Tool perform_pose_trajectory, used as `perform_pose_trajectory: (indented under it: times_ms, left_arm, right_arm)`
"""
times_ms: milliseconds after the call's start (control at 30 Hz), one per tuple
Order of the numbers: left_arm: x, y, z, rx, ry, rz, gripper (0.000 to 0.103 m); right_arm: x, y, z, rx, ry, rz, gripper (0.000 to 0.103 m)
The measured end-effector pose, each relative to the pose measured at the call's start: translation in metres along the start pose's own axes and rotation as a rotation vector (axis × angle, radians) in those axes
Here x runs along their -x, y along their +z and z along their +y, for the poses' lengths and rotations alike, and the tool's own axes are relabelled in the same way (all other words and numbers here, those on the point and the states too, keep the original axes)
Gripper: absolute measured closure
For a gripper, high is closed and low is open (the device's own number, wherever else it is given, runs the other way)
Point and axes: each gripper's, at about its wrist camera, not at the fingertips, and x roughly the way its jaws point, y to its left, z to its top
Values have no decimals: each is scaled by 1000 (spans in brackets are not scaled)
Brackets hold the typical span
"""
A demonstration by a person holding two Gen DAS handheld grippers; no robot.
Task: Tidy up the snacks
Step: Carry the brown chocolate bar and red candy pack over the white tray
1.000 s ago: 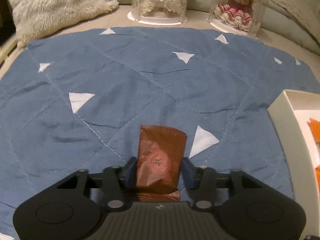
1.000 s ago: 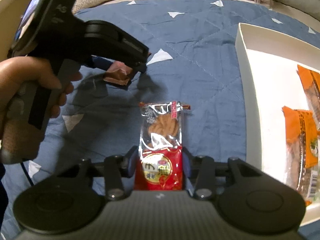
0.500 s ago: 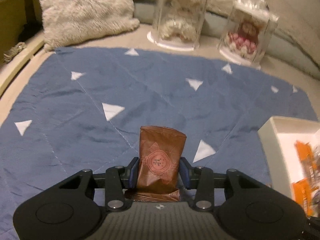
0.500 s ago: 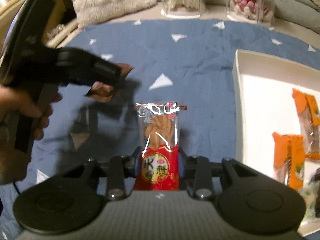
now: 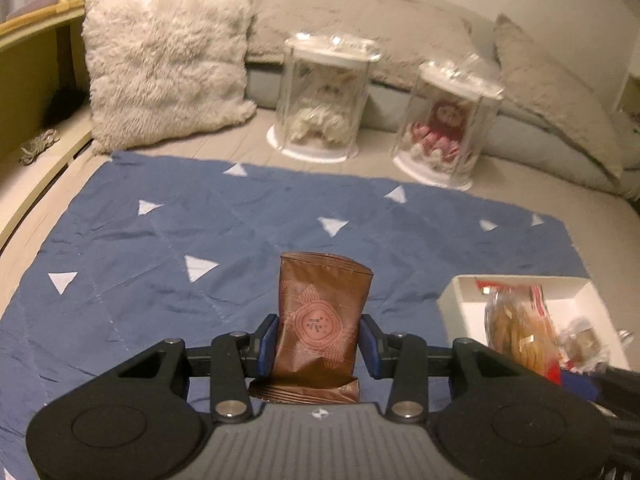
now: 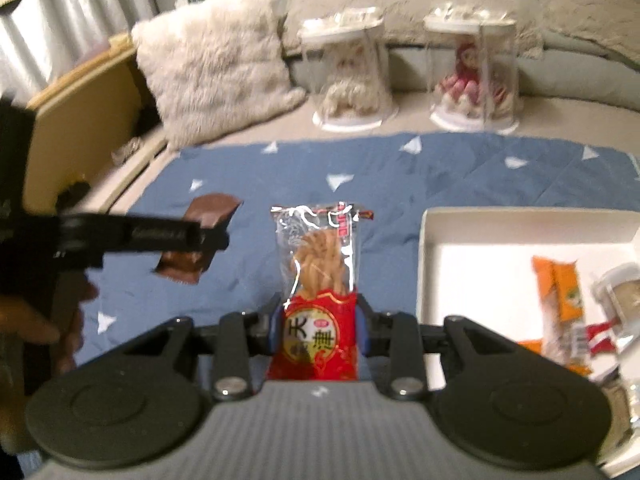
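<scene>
Left wrist view: our left gripper (image 5: pixel 319 346) is clamped on a brown snack packet (image 5: pixel 320 320), blue pads (image 5: pixel 267 340) pressing both sides, packet upright w/ its top edge sticking up past the fingers. Below it lies the blue quilt (image 5: pixel 248 232) w/ white triangles. To the right, a white box (image 5: pixel 452 296) sits on the quilt, and in front of it we see a blurred clear-and-red biscuit pack (image 5: pixel 516 328). Further back: a fluffy cushion (image 5: pixel 164 60) and two clear cases w/ dolls inside, one pale (image 5: pixel 326 96), one red (image 5: pixel 446 118). Right wrist view: our right gripper (image 6: pixel 318 332) is closed on that biscuit pack (image 6: pixel 320 292), gripped at its red lower part, clear top w/ twisted biscuits standing above the fingers, held over the quilt (image 6: pixel 440 176) just left of the box (image 6: pixel 424 248). Inside the box lie an orange packet (image 6: pixel 560 304) and a small clear tub (image 6: pixel 618 292) near the right edge, blurred. At left, the left gripper (image 6: pixel 200 236) comes in from the side w/ the brown packet (image 6: pixel 200 240) in its grip, off the quilt; a hand (image 6: pixel 48 320) holds its handle. Cushion (image 6: pixel 216 68) and both doll cases stand at the back.
</scene>
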Motion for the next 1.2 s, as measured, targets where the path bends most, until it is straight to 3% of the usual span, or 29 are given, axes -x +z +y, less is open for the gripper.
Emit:
perform_pose_trajectory:
  times_ms: [500, 800, 1033, 1200]
  left_arm:
    - [19, 5, -69, -8, -119, -70, 59]
    - [-5, 5, -110, -45, -181, -39, 59]
    - [-32, 6, -115, -25, -207, -4, 59]
    - [-49, 9, -101, 52, -227, 24, 59]
  right_arm:
    - [36, 22, -74, -102, -76, -123, 63]
    - [28, 27, -107, -116, -132, -115, 63]
    - [10, 27, -122, -116, -151, -94, 63]
    - [-16, 29, -141, -145, -132, -50, 63]
